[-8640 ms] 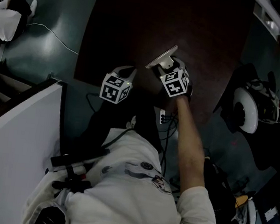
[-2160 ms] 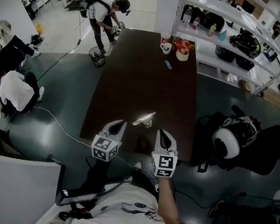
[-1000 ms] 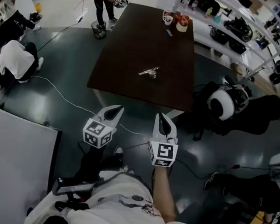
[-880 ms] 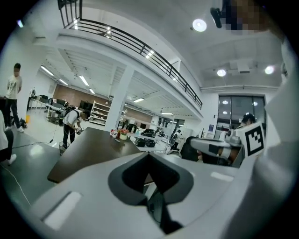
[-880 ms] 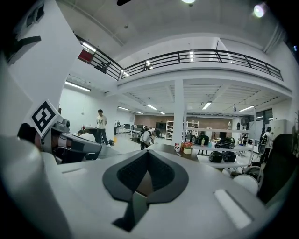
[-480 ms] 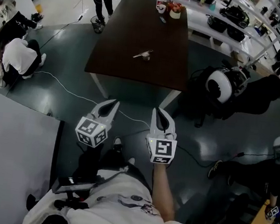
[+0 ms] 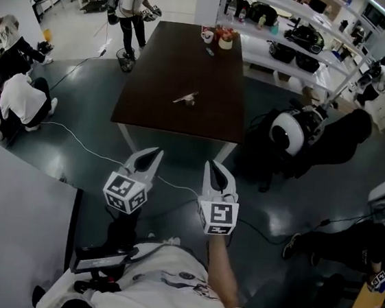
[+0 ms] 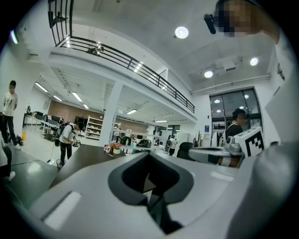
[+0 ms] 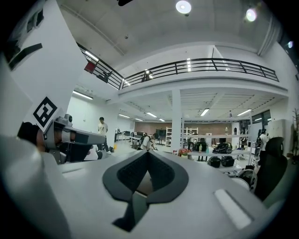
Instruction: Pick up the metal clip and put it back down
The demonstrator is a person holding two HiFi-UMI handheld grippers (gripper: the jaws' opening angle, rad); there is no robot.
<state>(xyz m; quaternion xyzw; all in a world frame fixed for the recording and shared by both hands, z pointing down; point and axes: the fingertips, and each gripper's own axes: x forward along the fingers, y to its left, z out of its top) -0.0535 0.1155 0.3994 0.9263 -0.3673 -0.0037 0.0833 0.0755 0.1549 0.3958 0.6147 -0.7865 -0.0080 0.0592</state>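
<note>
The metal clip (image 7: 185,99) lies on the dark brown table (image 7: 151,90), near its middle, with nothing touching it. Both grippers hang over the dark floor well short of the table's near edge, pointing level toward it. In the head view my left gripper (image 7: 155,152) is shut and empty, and my right gripper (image 7: 213,165) beside it is shut and empty too. The left gripper view shows the left gripper (image 8: 148,156) with its jaws meeting, the table top beyond them. The right gripper (image 9: 148,154) shows the same in its own view.
Cups and flowers (image 7: 219,39) stand at the table's far end. A person with a backpack (image 7: 135,5) stands beyond it, another in white (image 7: 19,99) crouches at left. Shelves (image 7: 289,30) and a round white device (image 7: 286,131) are at right. A white cable (image 7: 83,141) crosses the floor.
The right gripper held the clip at first; it then lay on the table. Since then both grippers have drawn back from the table and risen, and the table looks smaller and farther.
</note>
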